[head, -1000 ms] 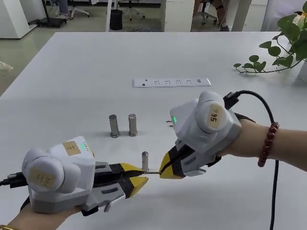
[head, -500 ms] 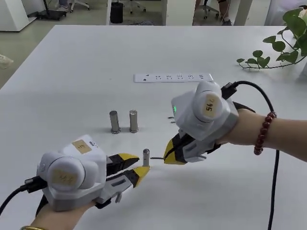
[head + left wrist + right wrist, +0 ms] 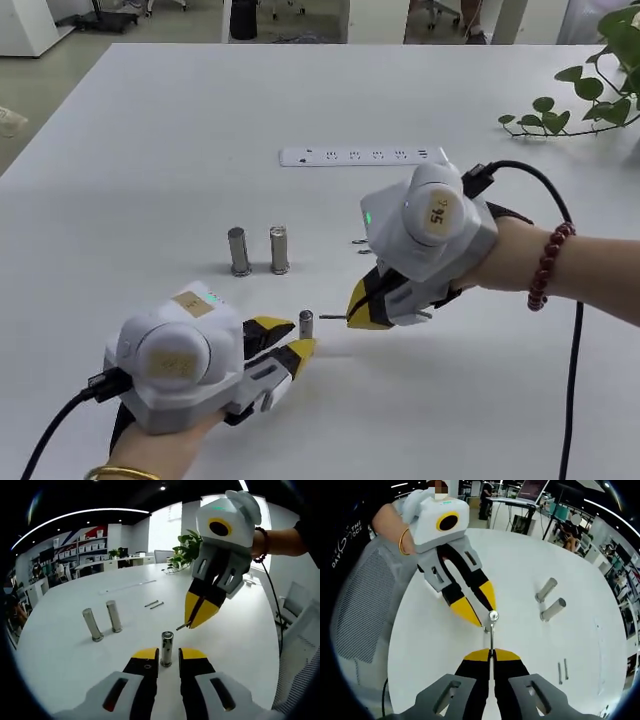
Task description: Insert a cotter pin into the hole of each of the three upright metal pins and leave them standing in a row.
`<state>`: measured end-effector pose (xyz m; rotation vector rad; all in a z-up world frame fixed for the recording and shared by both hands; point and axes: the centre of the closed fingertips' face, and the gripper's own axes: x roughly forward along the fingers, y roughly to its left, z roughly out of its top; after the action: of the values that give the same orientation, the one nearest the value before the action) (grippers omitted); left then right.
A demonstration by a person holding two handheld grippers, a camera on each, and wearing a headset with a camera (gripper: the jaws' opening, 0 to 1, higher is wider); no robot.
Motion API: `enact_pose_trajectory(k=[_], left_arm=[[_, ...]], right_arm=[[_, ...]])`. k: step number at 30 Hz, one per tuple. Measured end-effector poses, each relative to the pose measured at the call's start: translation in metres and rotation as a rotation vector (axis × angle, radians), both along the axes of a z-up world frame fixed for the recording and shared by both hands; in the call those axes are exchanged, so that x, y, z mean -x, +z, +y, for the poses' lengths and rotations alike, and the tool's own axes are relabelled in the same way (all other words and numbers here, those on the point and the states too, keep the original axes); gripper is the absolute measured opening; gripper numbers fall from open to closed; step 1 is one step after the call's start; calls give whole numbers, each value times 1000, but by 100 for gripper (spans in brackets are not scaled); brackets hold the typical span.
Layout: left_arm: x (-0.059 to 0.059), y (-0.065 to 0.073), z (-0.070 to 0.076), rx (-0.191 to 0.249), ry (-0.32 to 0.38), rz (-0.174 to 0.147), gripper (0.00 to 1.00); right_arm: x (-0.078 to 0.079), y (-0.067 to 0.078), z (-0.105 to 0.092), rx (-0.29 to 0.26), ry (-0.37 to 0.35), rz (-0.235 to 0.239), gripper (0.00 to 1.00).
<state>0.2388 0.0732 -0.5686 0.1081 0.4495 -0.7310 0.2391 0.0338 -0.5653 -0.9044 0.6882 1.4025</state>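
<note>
Right claw [image 3: 491,653] clenched on a cotter pin [image 3: 491,636], its tip by the metal pin [image 3: 166,642] just ahead; left claw [image 3: 297,336] flanks that pin, grip unclear.

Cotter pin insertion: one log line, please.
left gripper: jaws around near metal pin | right gripper: shut on cotter pin, tip near pin, not inserted | far pins: upright

Cotter pin [image 3: 332,317] higher beside metal pin [image 3: 306,323]

The white bench [image 3: 150,150] is brightly, evenly lit from overhead. A faint shadow is cast beneath the right tool [image 3: 352,318]. Edges of both gripper views are bent.
</note>
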Motion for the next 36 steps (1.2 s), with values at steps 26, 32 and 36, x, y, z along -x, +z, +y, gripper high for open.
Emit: enact_pose_trajectory(k=[26, 32, 36], left_arm=[[-9, -9, -3, -38, 1, -1, 6], [-8, -8, -4, -62, -49, -17, 6], [-7, -8, -5, -71, -84, -21, 6]], right_arm=[[-4, -7, 8, -11, 39, 18, 0], [-3, -8, 8, -6, 55, 10, 0], [-2, -7, 8, -3, 73, 2, 0]])
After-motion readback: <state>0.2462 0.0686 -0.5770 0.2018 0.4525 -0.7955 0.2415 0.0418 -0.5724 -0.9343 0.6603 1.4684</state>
